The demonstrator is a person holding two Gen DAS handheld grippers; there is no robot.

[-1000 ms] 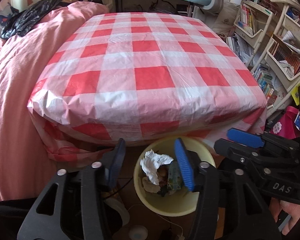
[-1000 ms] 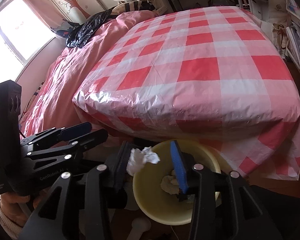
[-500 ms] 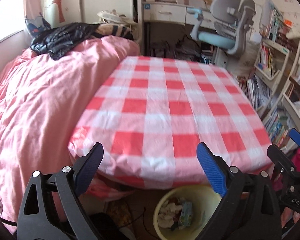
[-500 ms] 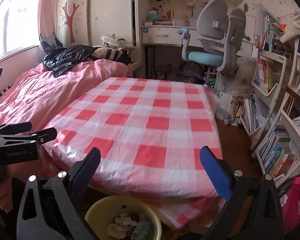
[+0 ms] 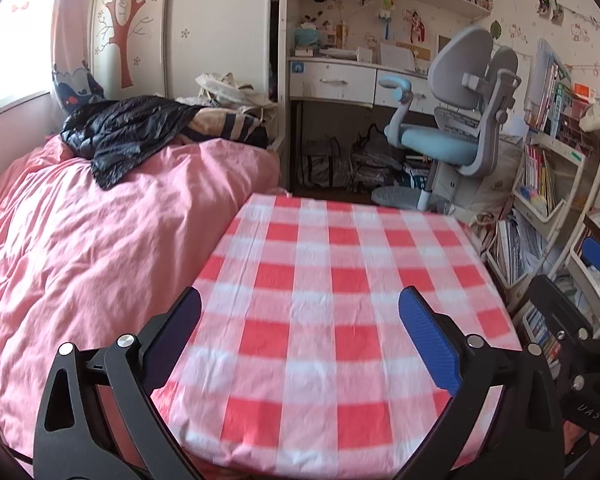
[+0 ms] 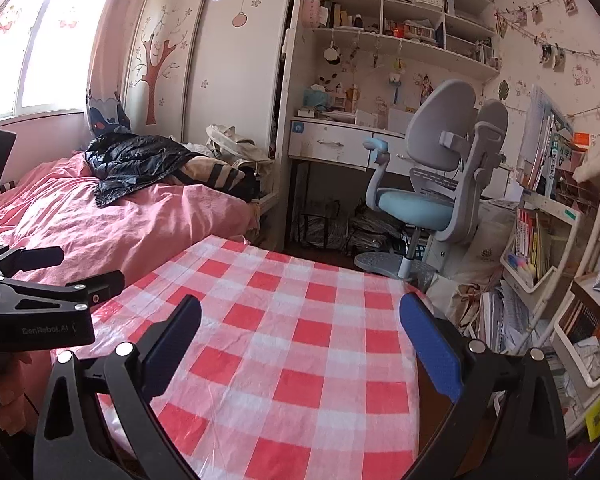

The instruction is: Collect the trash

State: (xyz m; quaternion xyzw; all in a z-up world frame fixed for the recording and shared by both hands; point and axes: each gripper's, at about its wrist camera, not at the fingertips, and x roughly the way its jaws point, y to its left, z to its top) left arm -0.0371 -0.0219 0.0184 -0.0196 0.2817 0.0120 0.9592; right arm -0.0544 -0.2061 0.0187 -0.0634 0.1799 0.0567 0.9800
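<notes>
No trash is seen in either view: the red-and-white checked cloth (image 5: 340, 280) on the bench is bare from its near edge to its far edge, and no bin is in view, so where the trash lies cannot be told. The left claw (image 5: 300, 300) is held above the near end of the bench, its jaws opening with nothing between them. The right claw (image 6: 300, 304) is spread wide and empty over the same cloth. If scraps turn up, they are judged likely to be light, soft and crushable, best pinched across the bulk, not by a loose corner. The cloth looks thin and glossy, so it could be caught or dragged by a low pinch. From the left wrist view, a bed with a rumpled pink quilt (image 5: 100, 240) is pressed against the bench at 9 o'clock, with a black jacket (image 5: 128, 132) heaped at 10 o'clock. A grey and blue chair (image 5: 452, 128) stands at 1 o'clock beyond the far edge, and crowded bookshelves (image 5: 540, 184) at 3 o'clock leave little room on that side.
</notes>
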